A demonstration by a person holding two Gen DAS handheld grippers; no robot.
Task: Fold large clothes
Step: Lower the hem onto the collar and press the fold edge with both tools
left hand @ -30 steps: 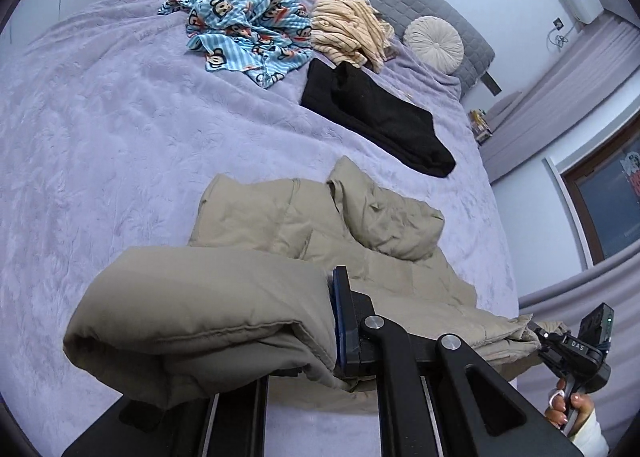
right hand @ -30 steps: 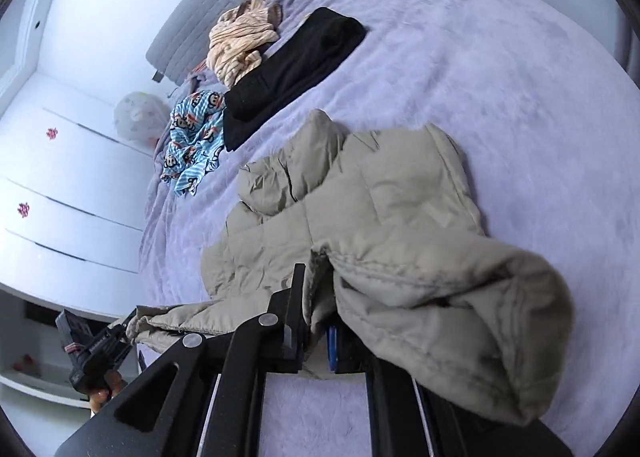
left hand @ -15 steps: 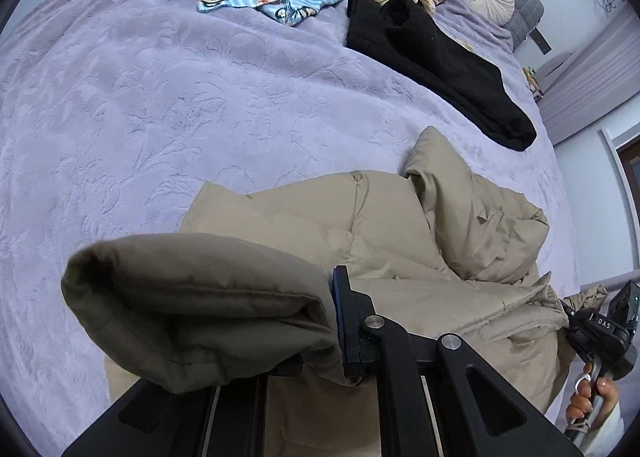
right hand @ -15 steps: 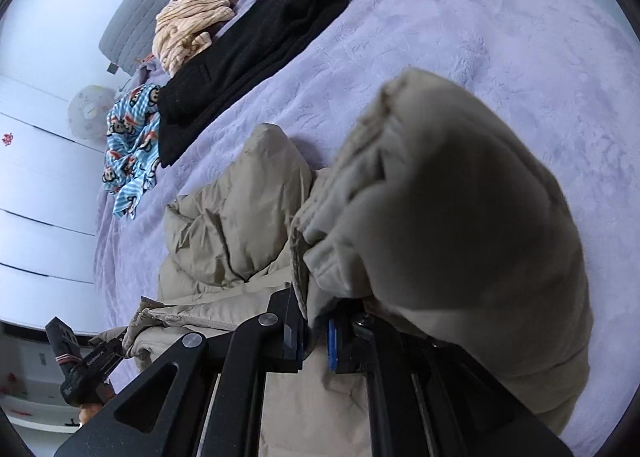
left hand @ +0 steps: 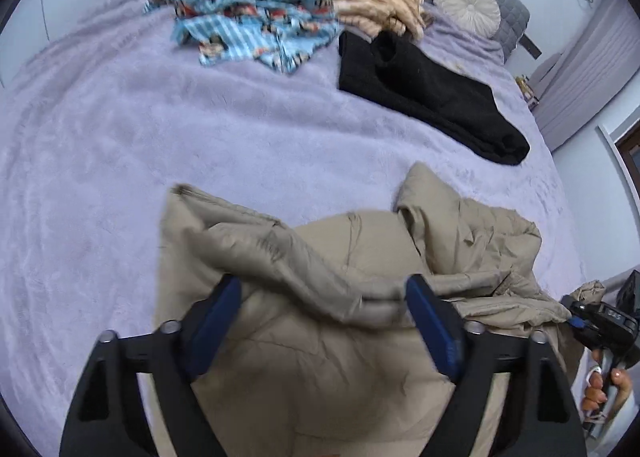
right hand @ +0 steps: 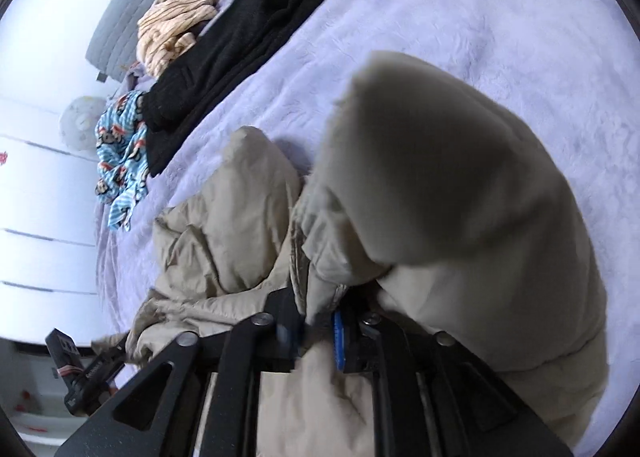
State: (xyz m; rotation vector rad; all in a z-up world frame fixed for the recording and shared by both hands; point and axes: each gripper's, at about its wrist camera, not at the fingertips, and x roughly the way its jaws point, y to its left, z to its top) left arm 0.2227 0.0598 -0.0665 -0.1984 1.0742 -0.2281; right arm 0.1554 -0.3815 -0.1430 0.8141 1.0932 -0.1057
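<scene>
Lay on the lilac bedspread (left hand: 120,161): beige puffer jacket (left hand: 344,369), one sleeve folded across its body. Left gripper (left hand: 326,321) opening wide, sleeve fabric loose between the blue pads. Right gripper (right hand: 316,333) opening, other sleeve (right hand: 448,185) between narrow jaws; contact unclear. Farther off: black garment (left hand: 424,93), blue monkey-print pyjamas (left hand: 256,13).

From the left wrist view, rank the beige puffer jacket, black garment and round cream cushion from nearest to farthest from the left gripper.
1. Beige puffer jacket, between the opening left gripper fingers.
2. Black garment, mid-bed, right.
3. Round cream cushion, against the headboard.
</scene>
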